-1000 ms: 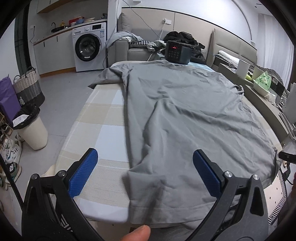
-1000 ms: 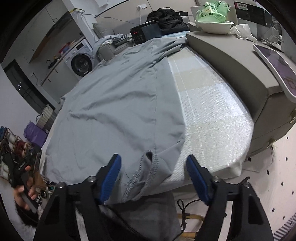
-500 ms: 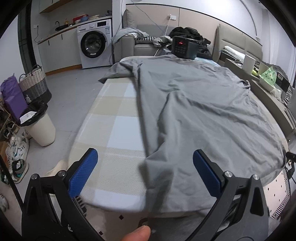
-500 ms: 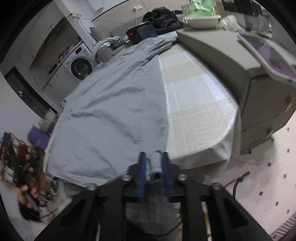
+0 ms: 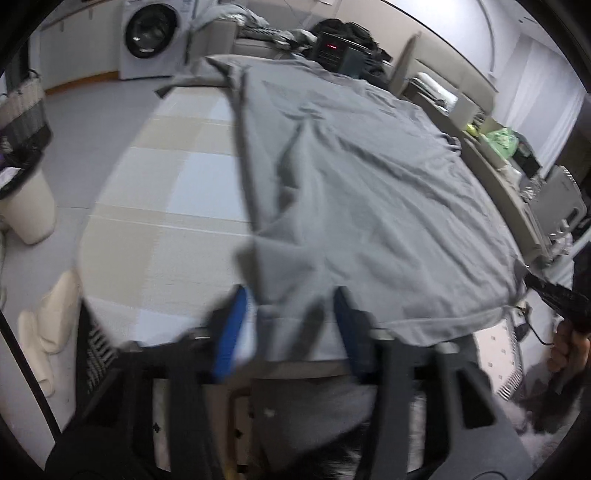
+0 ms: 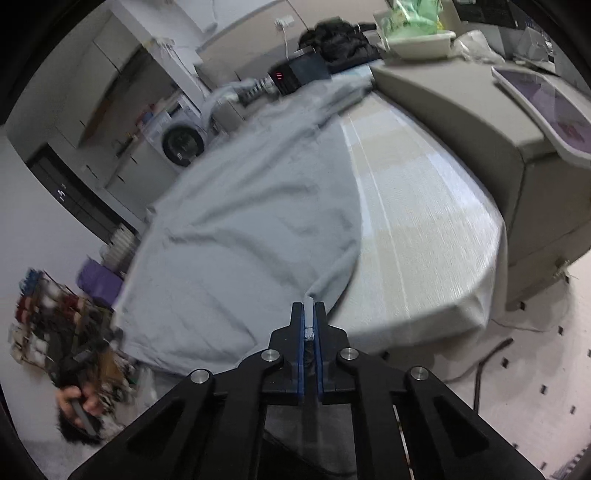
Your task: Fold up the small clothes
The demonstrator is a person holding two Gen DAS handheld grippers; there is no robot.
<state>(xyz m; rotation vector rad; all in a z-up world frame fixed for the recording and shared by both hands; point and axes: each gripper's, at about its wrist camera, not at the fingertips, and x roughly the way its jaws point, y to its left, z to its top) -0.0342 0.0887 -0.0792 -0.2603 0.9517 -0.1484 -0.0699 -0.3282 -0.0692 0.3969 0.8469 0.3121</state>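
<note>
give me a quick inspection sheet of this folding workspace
surface: checked pad, bare along both sides
job's things: grey t-shirt spread flat, creased, hem at near edge
clutter: black device with red display at far end
grippers: right gripper shut on hem corner; left gripper jaws apart around hem, blurred
cables: dark cord on floor
surroundings: washing machine, bin, grey cabinet

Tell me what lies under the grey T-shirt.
Under the grey T-shirt lies a checked beige, white and pale blue table cover, visible beside it on both sides. Anything beneath the shirt's middle is hidden. The right gripper pinches its hem.
</note>
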